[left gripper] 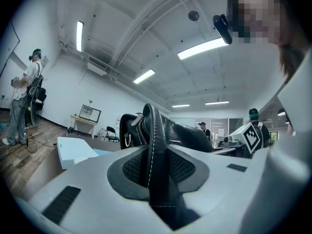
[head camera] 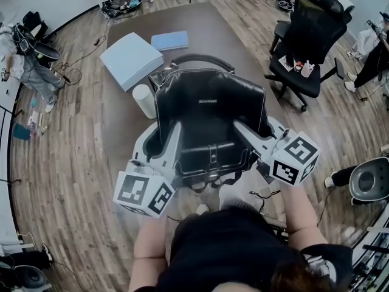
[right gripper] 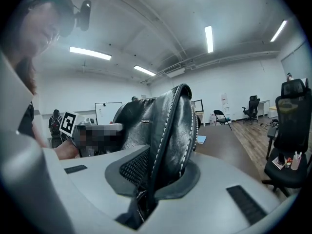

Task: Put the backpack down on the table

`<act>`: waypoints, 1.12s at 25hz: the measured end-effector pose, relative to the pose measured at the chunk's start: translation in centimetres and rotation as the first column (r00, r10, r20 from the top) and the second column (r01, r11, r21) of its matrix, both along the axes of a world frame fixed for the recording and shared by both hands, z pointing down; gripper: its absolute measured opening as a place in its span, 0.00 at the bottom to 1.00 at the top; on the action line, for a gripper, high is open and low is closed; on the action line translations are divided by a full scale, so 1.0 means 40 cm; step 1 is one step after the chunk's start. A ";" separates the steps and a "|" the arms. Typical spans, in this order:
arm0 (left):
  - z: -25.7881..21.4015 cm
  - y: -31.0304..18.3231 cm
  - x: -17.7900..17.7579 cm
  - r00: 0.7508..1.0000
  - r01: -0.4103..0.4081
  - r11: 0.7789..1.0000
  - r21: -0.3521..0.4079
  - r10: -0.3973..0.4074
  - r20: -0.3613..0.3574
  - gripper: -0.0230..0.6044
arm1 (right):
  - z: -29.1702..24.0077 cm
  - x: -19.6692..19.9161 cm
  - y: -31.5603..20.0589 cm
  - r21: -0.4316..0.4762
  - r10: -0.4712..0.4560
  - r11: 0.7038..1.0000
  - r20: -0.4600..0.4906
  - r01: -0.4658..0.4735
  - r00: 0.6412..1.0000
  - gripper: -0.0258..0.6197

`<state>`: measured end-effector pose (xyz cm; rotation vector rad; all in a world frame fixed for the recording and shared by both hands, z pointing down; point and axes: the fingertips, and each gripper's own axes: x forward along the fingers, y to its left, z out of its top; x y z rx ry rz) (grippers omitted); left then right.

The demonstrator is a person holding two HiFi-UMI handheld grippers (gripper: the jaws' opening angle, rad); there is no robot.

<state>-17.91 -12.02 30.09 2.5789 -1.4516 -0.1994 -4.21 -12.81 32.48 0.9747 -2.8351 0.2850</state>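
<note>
Left tool (head camera: 172,140) is clenched on the stitched leather edge of the black backpack (head camera: 209,111) at one side, and the right tool (head camera: 246,132) pinches the matching edge at the other. The bag hangs upright between them, close to the person and, as far as I can judge, over the near end of the brown surface (head camera: 200,23). Each grip is only a narrow fold of smooth leather, so the weight could pull a seam out of the pads, most likely if one side dips first and the bag swings. A white cylinder (head camera: 144,100) stands just beside the bag's left flank, with a white box (head camera: 130,59) beyond. Lowering there could topple the cylinder, and setting down too near the edge risks the bag tipping off.
</note>
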 end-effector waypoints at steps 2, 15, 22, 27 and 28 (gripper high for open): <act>-0.018 -0.070 0.028 1.000 0.011 1.000 0.004 -0.011 0.003 0.22 | -0.018 0.028 -0.072 0.008 -0.011 1.000 0.002 0.011 1.000 0.13; -0.035 -0.460 0.165 0.996 0.086 0.996 -0.020 -0.086 -0.002 0.22 | -0.039 0.166 -0.487 0.024 -0.055 0.998 -0.025 0.055 0.998 0.13; 0.006 -0.634 0.177 0.990 0.139 0.990 -0.029 -0.138 0.017 0.22 | 0.006 0.177 -0.674 0.013 -0.075 0.997 -0.014 0.076 0.997 0.14; 0.042 -0.721 0.172 0.983 0.181 0.983 -0.040 -0.180 0.029 0.22 | 0.045 0.170 -0.775 0.011 -0.088 0.996 -0.013 0.089 0.996 0.14; 0.050 -0.738 0.171 0.982 0.189 0.981 -0.039 -0.188 0.034 0.22 | 0.053 0.169 -0.794 0.011 -0.090 0.996 -0.012 0.090 0.996 0.14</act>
